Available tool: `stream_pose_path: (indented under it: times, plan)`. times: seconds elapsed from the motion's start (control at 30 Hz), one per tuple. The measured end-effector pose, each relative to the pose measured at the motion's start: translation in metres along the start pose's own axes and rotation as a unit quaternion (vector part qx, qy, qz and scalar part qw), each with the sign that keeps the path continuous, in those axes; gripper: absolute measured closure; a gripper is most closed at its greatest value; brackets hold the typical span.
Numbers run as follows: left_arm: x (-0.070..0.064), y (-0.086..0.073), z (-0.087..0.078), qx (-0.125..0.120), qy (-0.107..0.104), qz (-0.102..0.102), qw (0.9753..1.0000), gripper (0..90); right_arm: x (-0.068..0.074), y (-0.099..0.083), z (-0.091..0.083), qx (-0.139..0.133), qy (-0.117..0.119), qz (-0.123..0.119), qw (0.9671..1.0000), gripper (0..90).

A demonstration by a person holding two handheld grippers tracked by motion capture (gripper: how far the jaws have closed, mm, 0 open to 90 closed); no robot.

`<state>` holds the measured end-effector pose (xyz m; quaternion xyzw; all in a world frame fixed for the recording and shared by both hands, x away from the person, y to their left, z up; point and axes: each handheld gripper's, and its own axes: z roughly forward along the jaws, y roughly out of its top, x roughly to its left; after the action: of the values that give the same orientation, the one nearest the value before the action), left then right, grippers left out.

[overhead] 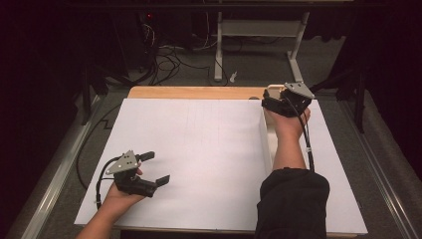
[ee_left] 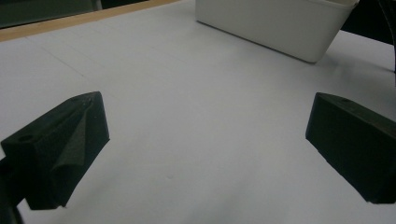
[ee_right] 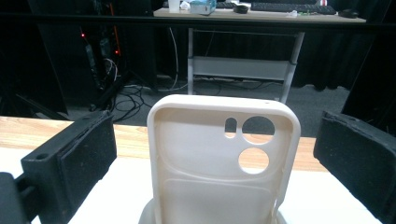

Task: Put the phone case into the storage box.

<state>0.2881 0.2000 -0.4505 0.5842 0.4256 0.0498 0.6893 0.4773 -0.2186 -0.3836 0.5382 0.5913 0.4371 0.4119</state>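
Phone case (ee_right: 224, 158), cream, seen upright between jaws of right gripper (ee_right: 215, 158); jaws spread wide, both pads clear of case, nothing gripped. Camera cut-outs seen in upper part of case. Case located at far right of white sheet (overhead: 199, 149), at far end of white bin (overhead: 265, 139). Left gripper (overhead: 154, 169) held low over near left of sheet, jaws released and apart, nothing between. Bin (ee_left: 275, 25) seen beyond left jaws.

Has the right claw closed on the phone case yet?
No, the right claw stands open, both jaws clear of the phone case.
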Motion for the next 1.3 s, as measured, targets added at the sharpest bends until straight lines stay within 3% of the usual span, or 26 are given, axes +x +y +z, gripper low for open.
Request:
stream_pose_path:
  times: [0.6,0.9,1.3]
  plan:
    - [0.0,0.0,0.0,0.0,0.002,-0.001,1.0,0.6,0.003,-0.006,-0.019,0.007,0.02,0.0,0.9998,0.2]
    - [0.0,0.003,-0.002,-0.006,0.002,-0.005,1.0,0.6,-0.001,-0.01,-0.043,0.006,0.038,0.011,0.9992,0.2]
    - [0.001,0.006,-0.005,-0.015,0.003,-0.013,0.9998,0.6,-0.008,-0.011,-0.072,0.014,0.054,0.004,0.9985,0.2]
